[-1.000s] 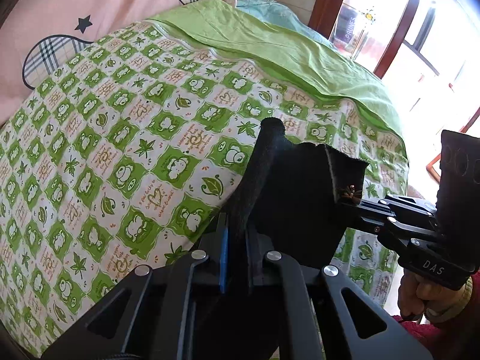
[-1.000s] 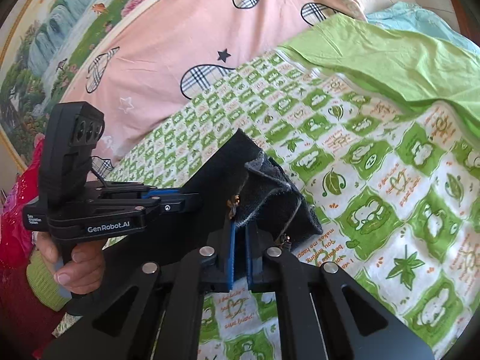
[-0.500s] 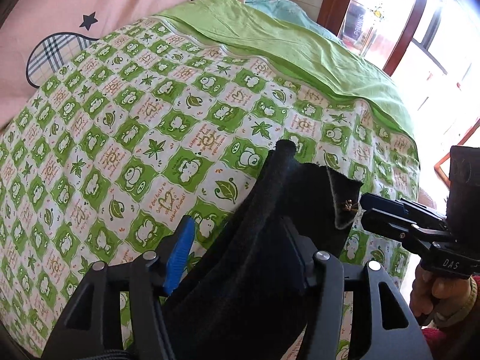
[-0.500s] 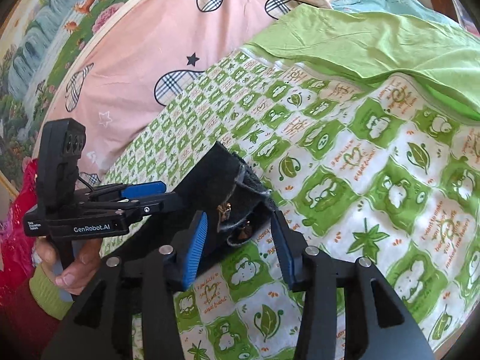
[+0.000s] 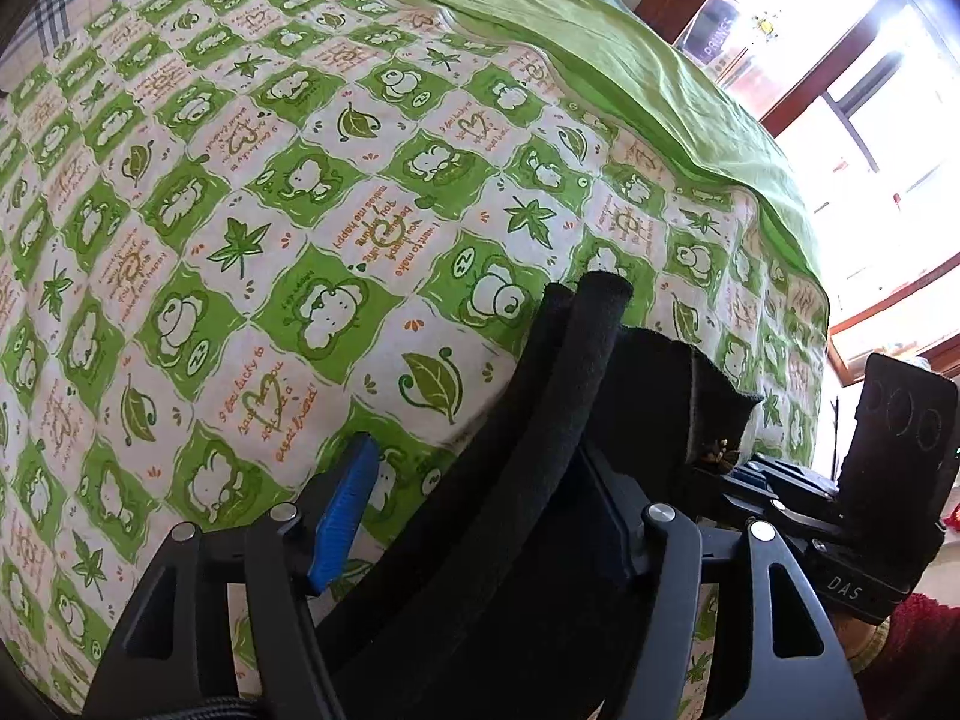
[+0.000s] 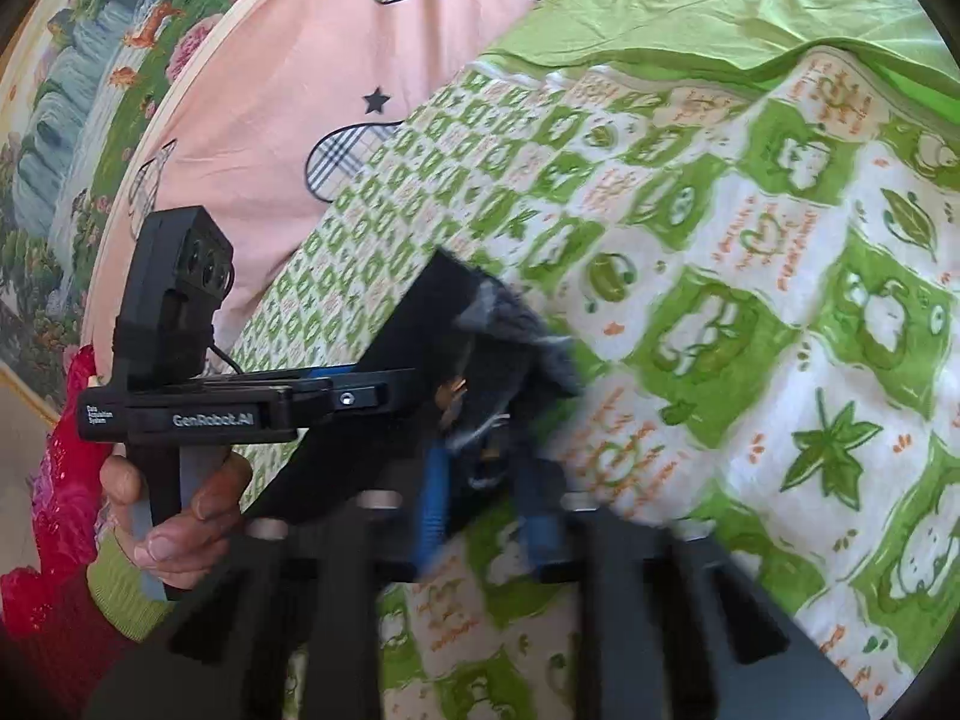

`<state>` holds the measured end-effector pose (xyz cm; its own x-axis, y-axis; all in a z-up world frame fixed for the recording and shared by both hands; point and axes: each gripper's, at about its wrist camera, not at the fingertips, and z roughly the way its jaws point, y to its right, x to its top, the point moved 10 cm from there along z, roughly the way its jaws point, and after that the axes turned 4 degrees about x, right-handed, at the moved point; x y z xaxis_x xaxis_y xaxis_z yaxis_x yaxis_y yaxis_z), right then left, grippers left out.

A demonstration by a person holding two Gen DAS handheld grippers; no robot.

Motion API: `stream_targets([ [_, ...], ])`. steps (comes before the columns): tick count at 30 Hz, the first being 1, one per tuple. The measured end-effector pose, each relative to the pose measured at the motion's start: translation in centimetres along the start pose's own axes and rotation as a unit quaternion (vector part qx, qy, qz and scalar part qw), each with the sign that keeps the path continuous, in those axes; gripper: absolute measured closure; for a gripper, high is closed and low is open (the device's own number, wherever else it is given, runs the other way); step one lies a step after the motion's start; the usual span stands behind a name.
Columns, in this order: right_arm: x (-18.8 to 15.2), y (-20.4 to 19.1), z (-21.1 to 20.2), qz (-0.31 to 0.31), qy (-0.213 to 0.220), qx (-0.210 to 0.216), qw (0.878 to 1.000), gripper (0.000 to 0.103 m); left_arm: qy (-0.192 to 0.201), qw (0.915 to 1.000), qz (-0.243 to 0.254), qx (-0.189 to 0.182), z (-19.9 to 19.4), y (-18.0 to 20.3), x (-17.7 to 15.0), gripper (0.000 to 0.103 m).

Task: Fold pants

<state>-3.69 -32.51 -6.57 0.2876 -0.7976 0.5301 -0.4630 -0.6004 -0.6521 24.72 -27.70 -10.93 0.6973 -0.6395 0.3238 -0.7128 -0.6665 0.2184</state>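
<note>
The black pants (image 5: 540, 480) lie bunched on the green-and-white quilt (image 5: 270, 210), waistband end up, and also show in the right wrist view (image 6: 432, 324). My left gripper (image 5: 480, 510) is open, its jaws spread wide with the cloth lying loosely between the blue pads (image 5: 342, 510). My right gripper (image 6: 480, 480) is open too, blurred by motion, with the pants' zipper edge (image 6: 456, 390) between its jaws. Each gripper shows in the other's view, the right one (image 5: 840, 510) and the left one (image 6: 240, 414).
A pink blanket (image 6: 300, 60) with plaid hearts lies at the far left. A plain green sheet (image 5: 600, 48) covers the bed's far side. A window and wooden frame (image 5: 840, 90) stand beyond the bed's right edge.
Both grippers were shut on the pants a second ago and have opened. The pants have dropped onto the quilt and both grippers have sunk lower toward it.
</note>
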Motion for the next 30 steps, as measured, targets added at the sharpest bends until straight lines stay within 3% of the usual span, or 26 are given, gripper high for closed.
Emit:
stream_targets([
  [2,-0.1,0.0,-0.2,-0.006,0.001,0.003,1.0,0.091,0.0,1.0,0.002,-0.008,0.4,0.3,0.4,0.036],
  [4,-0.1,-0.3,-0.3,-0.018,0.003,0.001,1.0,0.091,0.006,0.9998,0.012,-0.013,0.6,0.8,0.9,0.044],
  [6,-0.2,-0.3,-0.3,-0.017,0.002,0.005,1.0,0.091,0.011,0.9992,0.022,-0.032,0.6,1.7,1.1,0.078],
  [7,-0.1,-0.2,-0.3,-0.014,0.001,0.009,1.0,0.091,0.01,0.9985,0.021,-0.049,0.6,2.2,1.1,0.085],
  [9,-0.1,-0.3,-0.3,-0.014,0.0,0.014,1.0,0.091,0.023,0.9983,0.028,-0.046,0.2,2.7,1.2,0.09],
  [14,0.4,-2.1,-1.2,-0.03,0.005,0.041,0.999,0.091,0.057,0.9967,0.021,-0.054,-2.5,3.0,0.7,0.092],
  [20,0.6,-8.2,-2.7,-0.088,0.008,0.107,0.99,0.091,0.121,0.9909,0.003,-0.059,-9.3,2.5,-0.4,0.093],
  [30,-4.0,-18.3,-2.1,-0.171,-0.039,0.191,0.966,0.091,0.2,0.9776,-0.059,-0.031,-18.0,-1.4,-7.0,0.093],
])
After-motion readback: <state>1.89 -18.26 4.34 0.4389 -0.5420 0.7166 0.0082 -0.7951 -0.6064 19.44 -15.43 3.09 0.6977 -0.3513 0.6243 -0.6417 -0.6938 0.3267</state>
